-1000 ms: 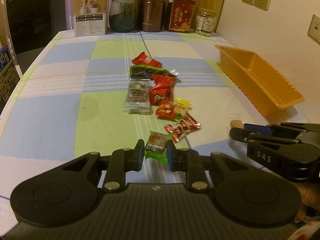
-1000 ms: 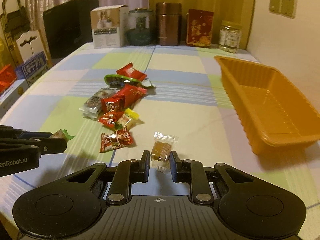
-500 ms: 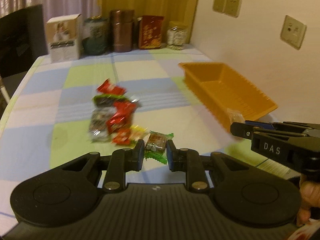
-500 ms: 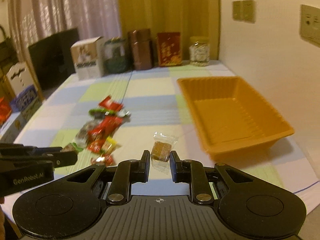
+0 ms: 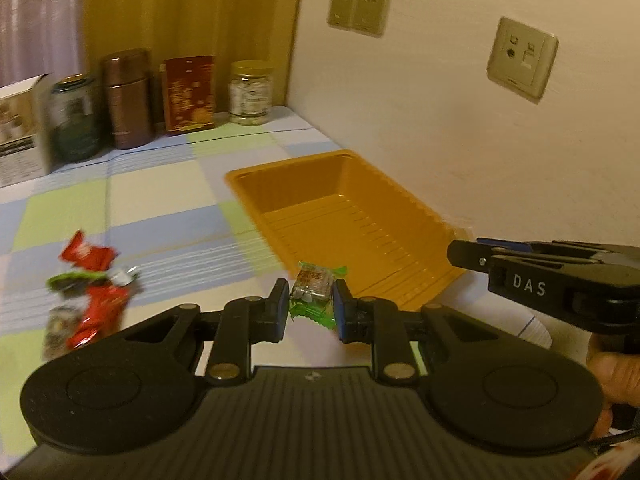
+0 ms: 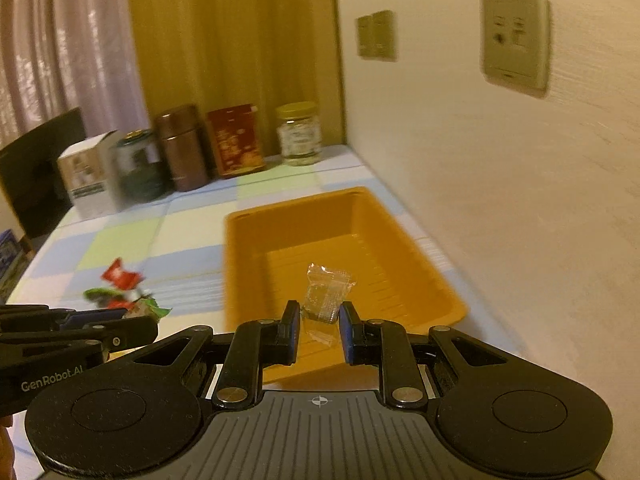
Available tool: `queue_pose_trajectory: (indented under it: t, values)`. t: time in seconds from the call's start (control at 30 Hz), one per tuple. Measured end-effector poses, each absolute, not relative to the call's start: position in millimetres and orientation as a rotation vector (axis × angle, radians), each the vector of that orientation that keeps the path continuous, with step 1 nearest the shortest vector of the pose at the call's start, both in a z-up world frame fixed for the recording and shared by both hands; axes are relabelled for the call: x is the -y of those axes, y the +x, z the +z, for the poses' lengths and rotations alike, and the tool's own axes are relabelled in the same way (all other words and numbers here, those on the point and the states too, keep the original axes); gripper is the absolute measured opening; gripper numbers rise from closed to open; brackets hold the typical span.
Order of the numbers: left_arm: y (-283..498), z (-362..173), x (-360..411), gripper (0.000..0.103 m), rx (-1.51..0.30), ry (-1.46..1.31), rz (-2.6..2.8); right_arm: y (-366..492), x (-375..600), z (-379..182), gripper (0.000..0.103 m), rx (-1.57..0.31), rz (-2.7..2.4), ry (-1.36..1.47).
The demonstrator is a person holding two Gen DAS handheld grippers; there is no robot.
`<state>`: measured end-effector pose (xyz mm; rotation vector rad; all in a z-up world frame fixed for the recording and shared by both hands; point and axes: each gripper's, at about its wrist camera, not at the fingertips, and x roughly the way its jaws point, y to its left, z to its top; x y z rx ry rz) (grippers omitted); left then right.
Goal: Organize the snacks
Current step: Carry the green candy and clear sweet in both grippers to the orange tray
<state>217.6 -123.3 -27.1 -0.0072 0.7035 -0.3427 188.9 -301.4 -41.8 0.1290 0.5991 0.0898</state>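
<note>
My left gripper (image 5: 311, 305) is shut on a green-wrapped candy (image 5: 313, 287) and holds it above the table just before the near end of the orange tray (image 5: 352, 216). My right gripper (image 6: 319, 325) is shut on a clear-wrapped brown snack (image 6: 325, 300) and holds it over the near end of the tray (image 6: 360, 240). The tray looks empty inside. The remaining snacks (image 5: 90, 284) lie in a pile on the checked tablecloth to the left; they also show in the right wrist view (image 6: 120, 288).
Along the table's back edge stand a white box (image 6: 86, 178), a dark glass jar (image 6: 140, 172), a brown canister (image 6: 180, 148), a red box (image 6: 236, 142) and a clear jar (image 6: 299, 134). A wall with sockets (image 5: 522, 58) runs right beside the tray.
Both grippers lifted from the table and swung right toward the orange tray, each still holding its snack. The right one is now over the tray's near end.
</note>
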Motion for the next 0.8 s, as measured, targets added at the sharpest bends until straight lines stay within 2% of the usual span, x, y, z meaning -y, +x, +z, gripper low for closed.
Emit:
queue_pose_trajectory:
  t: [0.33, 0.47, 0.8]
  values:
    - [259, -46, 164, 0.021, -0.719, 0.016, -0.392, 213, 335, -49, 0.021, -0.611, 0.046, 0.149]
    - [270, -51, 168, 0.029, -0.714, 0.001, -0.409, 216, 340, -54, 0.021, -0.622, 0.046, 0.160]
    - [243, -49, 119, 0.031, -0.722, -0.014, -0.281, 222, 334, -57, 0.021, -0.631, 0.083, 0.177]
